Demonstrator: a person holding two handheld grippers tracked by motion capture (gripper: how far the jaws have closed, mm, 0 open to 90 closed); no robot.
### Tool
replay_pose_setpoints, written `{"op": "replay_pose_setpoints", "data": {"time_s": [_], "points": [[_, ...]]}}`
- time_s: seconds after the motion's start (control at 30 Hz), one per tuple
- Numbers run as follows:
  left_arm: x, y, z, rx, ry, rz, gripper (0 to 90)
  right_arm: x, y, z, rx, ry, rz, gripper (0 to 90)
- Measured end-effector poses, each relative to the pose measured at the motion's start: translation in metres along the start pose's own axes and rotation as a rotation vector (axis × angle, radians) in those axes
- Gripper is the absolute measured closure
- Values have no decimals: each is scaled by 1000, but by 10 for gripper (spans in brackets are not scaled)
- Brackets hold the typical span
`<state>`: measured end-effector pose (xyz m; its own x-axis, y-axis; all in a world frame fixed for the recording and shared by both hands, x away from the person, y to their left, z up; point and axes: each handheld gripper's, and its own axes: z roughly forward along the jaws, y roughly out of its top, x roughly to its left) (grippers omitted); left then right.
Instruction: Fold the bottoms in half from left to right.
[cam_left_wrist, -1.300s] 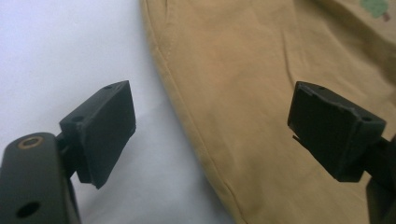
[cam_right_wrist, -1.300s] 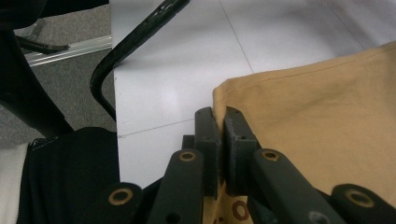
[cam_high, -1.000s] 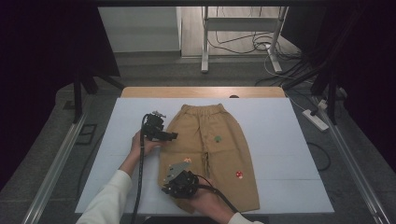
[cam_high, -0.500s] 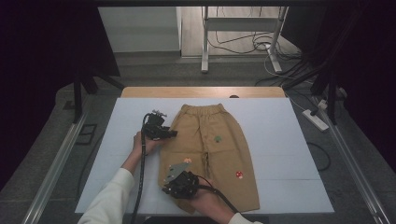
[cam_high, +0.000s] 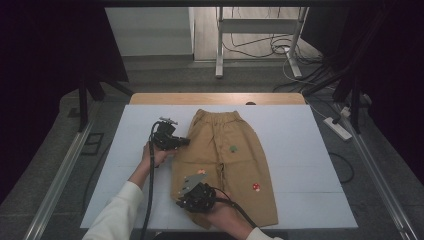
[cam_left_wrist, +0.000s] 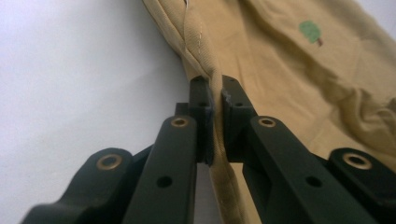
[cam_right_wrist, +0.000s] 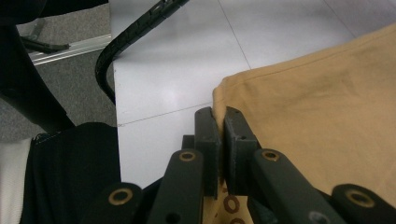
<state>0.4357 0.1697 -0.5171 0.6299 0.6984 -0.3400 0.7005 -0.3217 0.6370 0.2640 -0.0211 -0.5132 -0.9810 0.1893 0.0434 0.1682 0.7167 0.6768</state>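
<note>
From the high view, a pair of tan children's trousers lies flat on the white tabletop, waistband at twelve o'clock, leg hems at six; the cloth is soft cotton, lightly creased, with a small green tree patch on the right leg and a red mushroom patch lower down; the left gripper sits at nine o'clock of the trousers, on their outer side seam, held by a hand in a white sleeve; the right gripper, grey plate on top, sits at seven o'clock, at the hem corner of the near leg.

In the left gripper view, the two matte black jaws have just been closing and now stand pinched on the raised side seam, a thick stitched ridge of fabric that runs from six o'clock up between the pads towards twelve; the tree patch shows at two o'clock, the smooth white table at nine.

In the right gripper view, the jaws are clamped together on the hem corner of the trousers; the tan cloth spreads flat towards three o'clock; a ribbed black cable curves at eleven o'clock over the tabletop.
</note>
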Motion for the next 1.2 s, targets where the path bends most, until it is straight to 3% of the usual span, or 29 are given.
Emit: {"op": "replay_pose_setpoints", "data": {"time_s": [0.4, 1.03, 1.2], "points": [[2, 0, -17, -57, -4, -17, 847, 4, 4, -9, -21, 6, -14, 852], [4, -2, -21, -67, -10, -36, 849, 2, -5, -21, -22, -8, -3, 852], [3, -1, -34, -92, -1, -31, 849, 5, 0, -22, -59, 7, 2, 852]]}}
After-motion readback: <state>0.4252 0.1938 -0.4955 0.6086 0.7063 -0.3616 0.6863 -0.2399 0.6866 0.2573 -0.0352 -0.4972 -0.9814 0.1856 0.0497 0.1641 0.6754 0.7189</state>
